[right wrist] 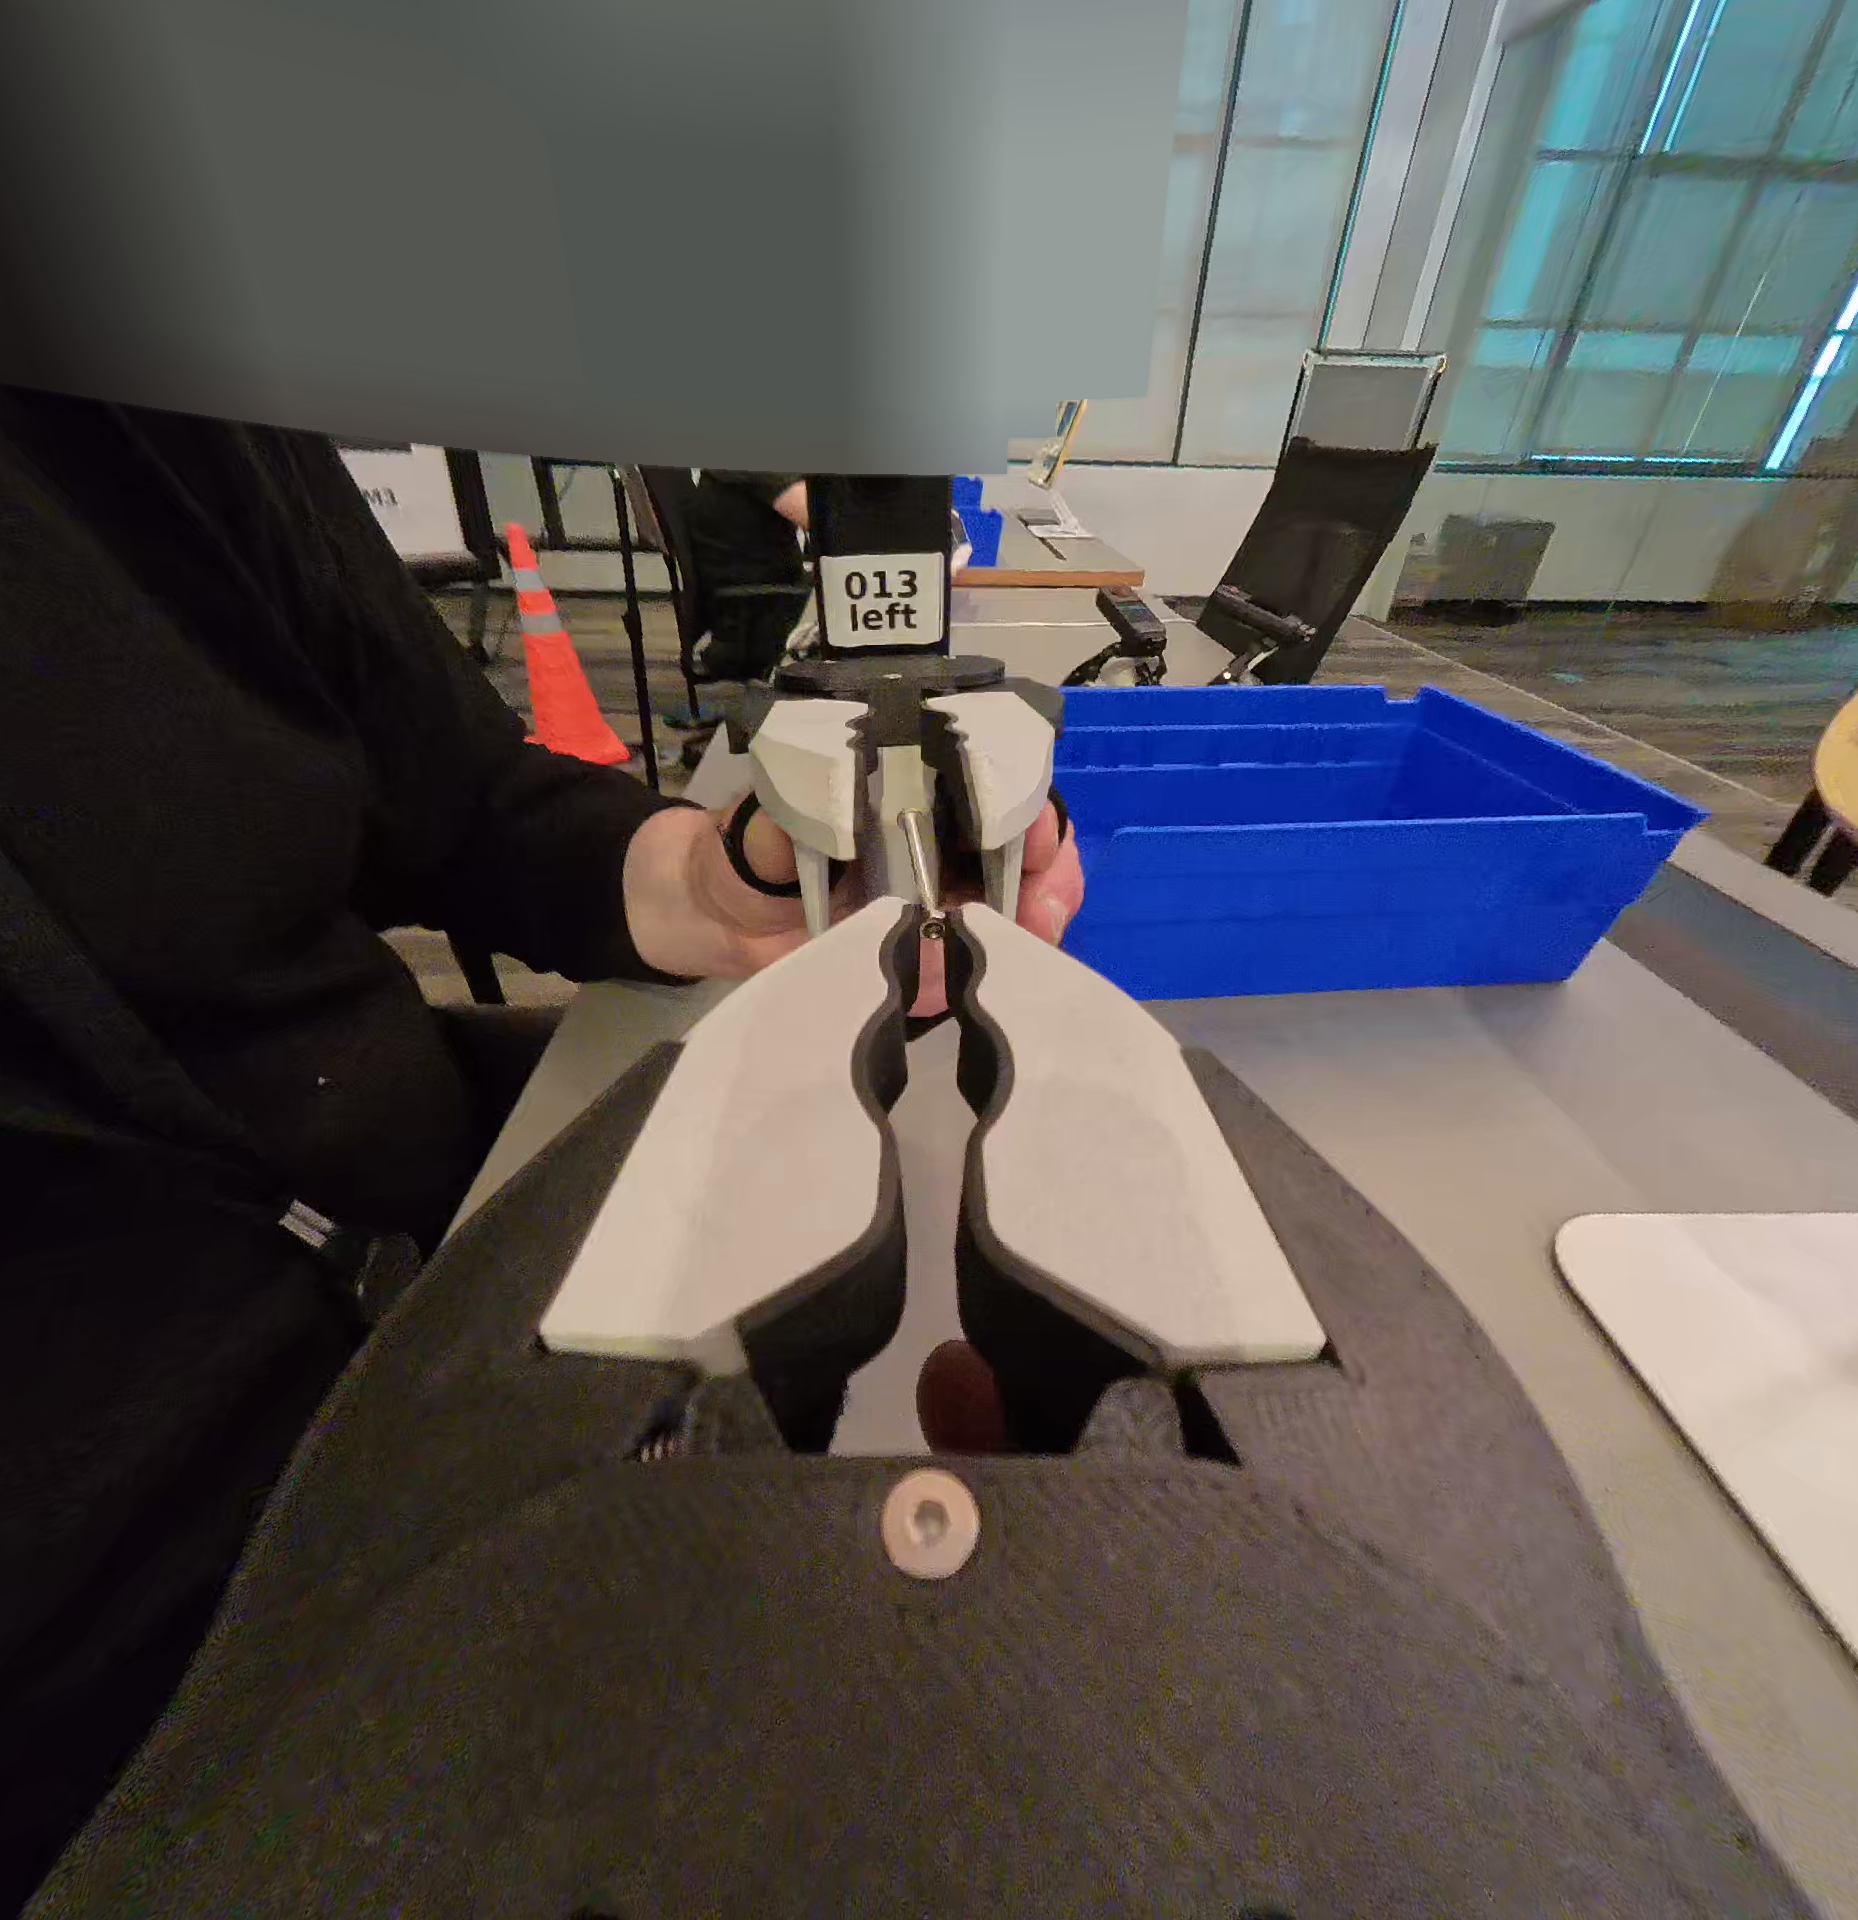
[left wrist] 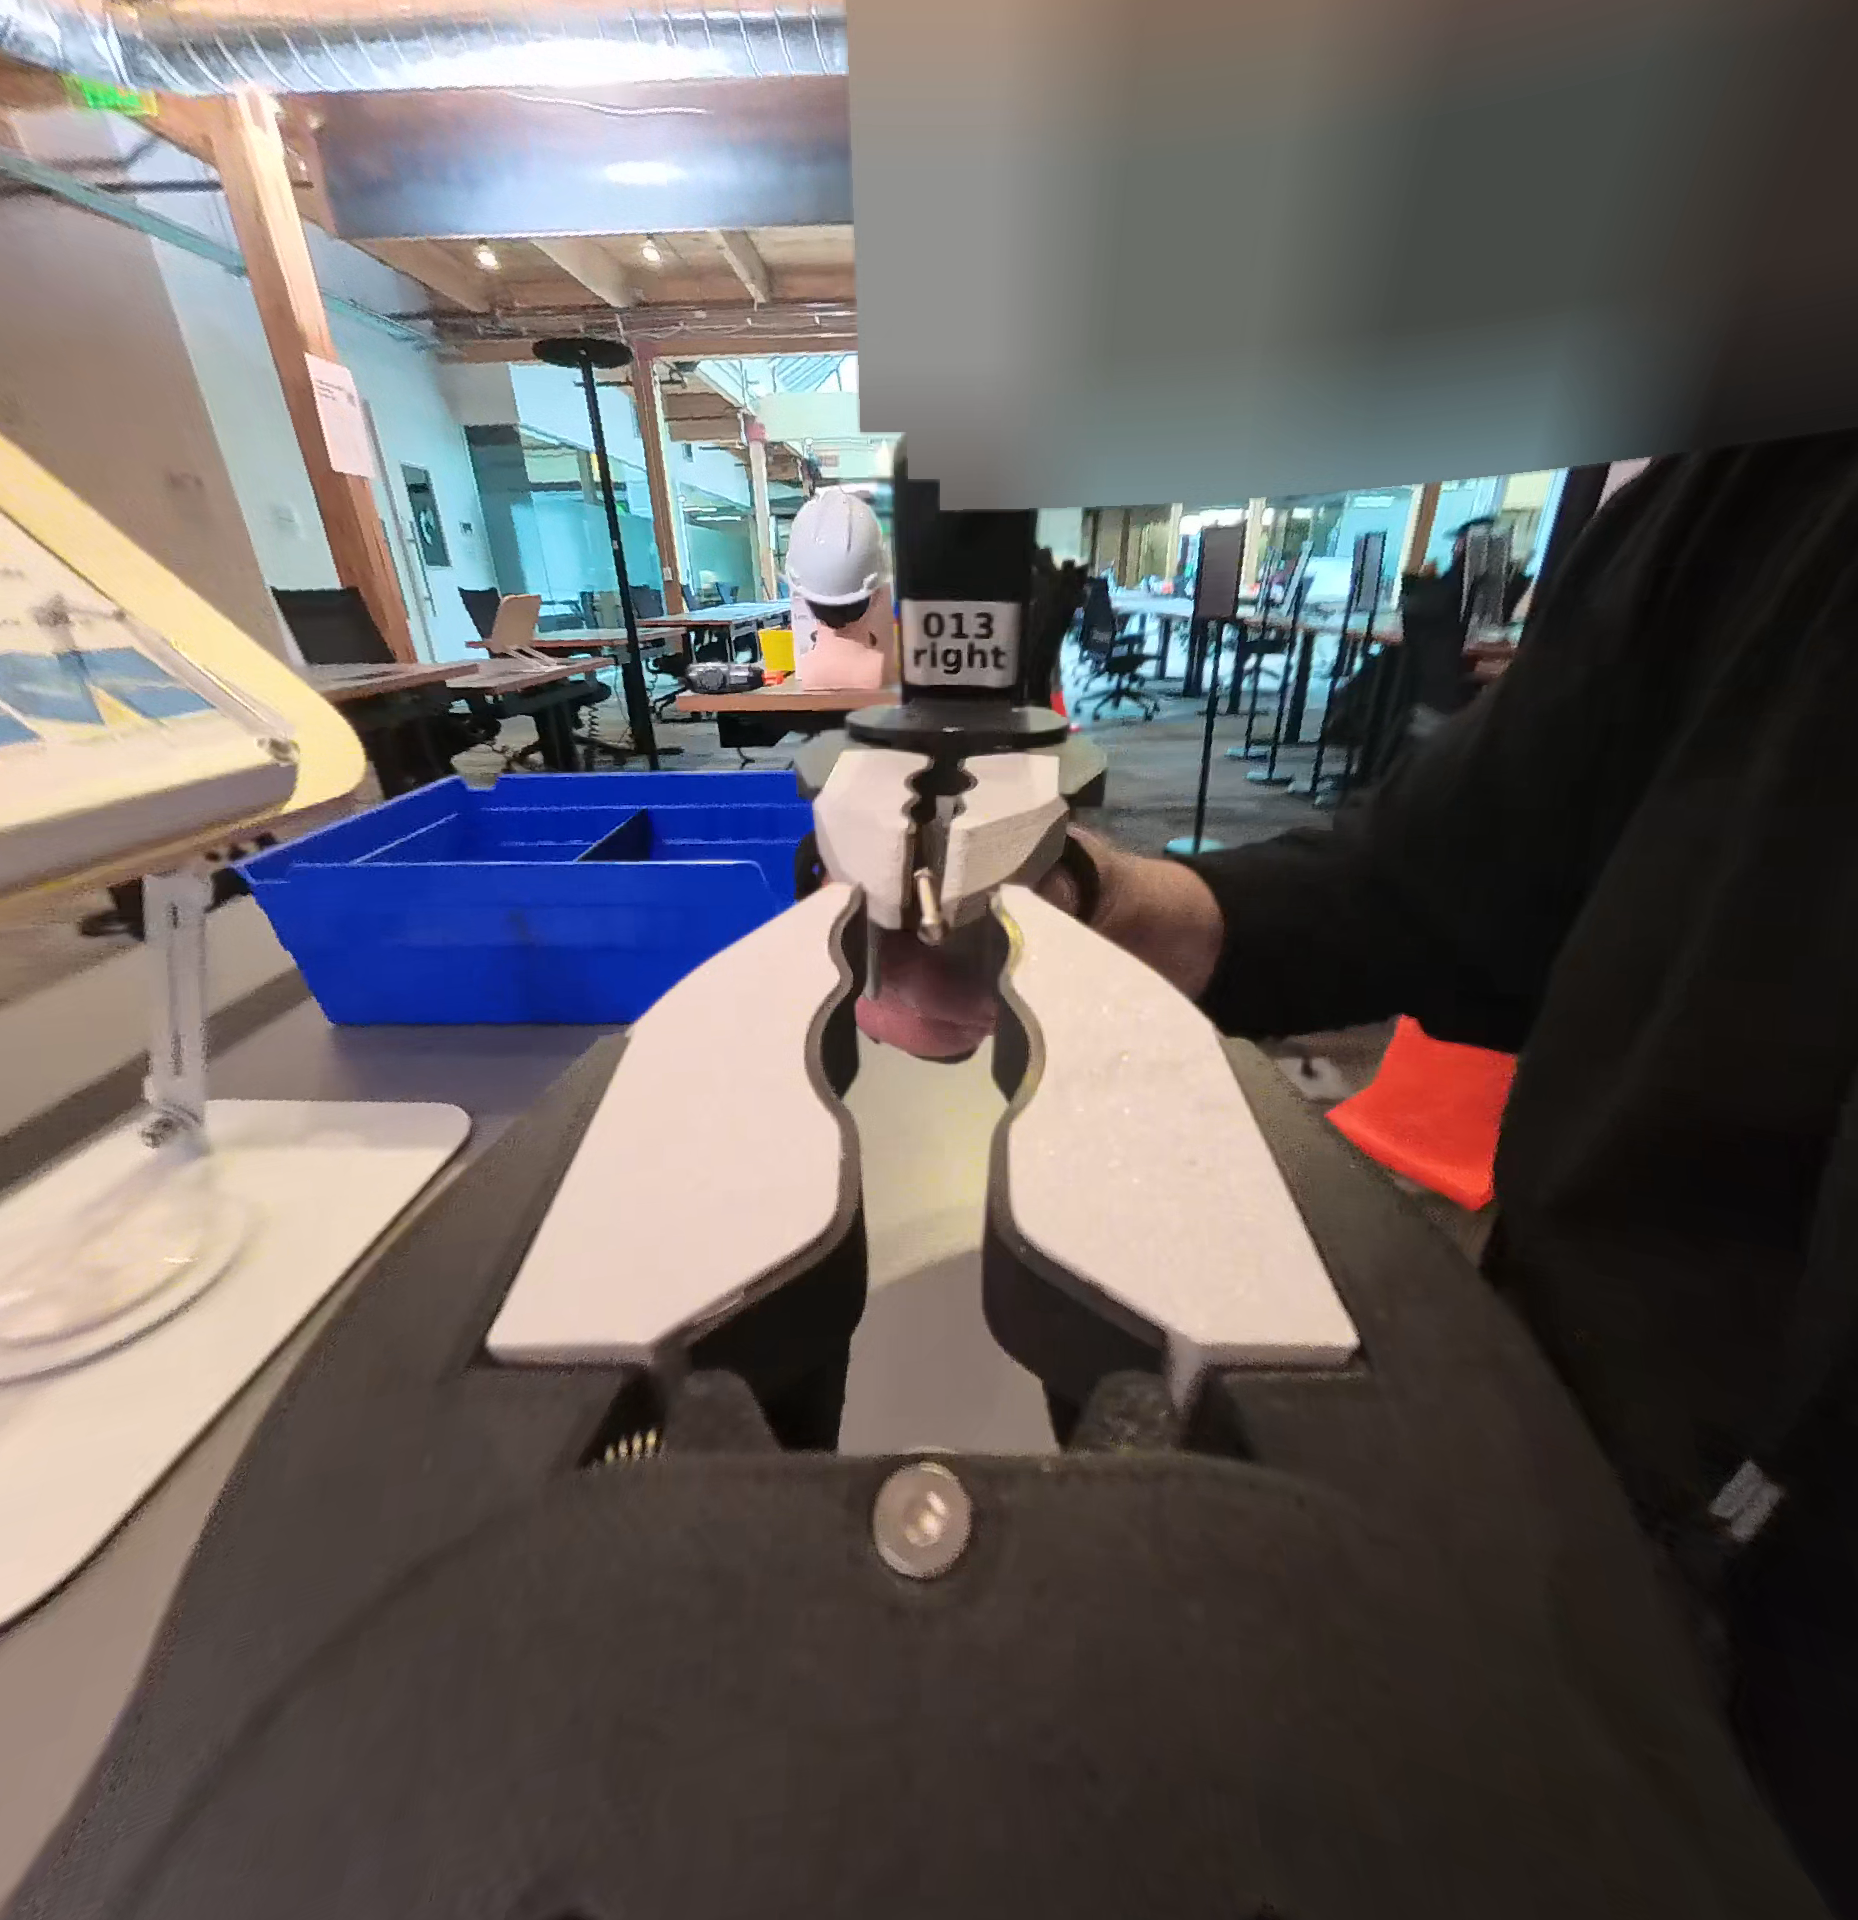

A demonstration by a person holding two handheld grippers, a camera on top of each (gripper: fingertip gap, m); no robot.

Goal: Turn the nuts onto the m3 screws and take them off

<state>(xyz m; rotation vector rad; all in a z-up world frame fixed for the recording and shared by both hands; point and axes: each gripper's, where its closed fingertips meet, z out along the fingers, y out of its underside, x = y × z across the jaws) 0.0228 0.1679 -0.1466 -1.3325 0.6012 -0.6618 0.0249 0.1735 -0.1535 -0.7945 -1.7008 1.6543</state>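
The two grippers face each other tip to tip above the grey table [right wrist: 1320, 1122]. My right gripper [right wrist: 930, 920] is shut on a thin silver screw [right wrist: 917, 862], pinching its wider end at the fingertips; I cannot tell whether that end is a head or a nut. The shaft points away into the gap of my left gripper [right wrist: 909, 899], which a hand [right wrist: 696, 904] holds. In the left wrist view my left gripper [left wrist: 927, 935] is open, its white fingers [left wrist: 738, 1091] apart on either side of the screw [left wrist: 925, 883]. The right gripper [left wrist: 930, 904] shows beyond it.
A blue divided bin [left wrist: 530, 914] stands on the table behind the grippers; it also shows in the right wrist view [right wrist: 1320, 862]. A clear sign stand [left wrist: 177, 997] rises from a white base plate [left wrist: 312, 1247] at the left. An orange cone [right wrist: 551, 665] stands on the floor. My left and right fingertips are right by each other.
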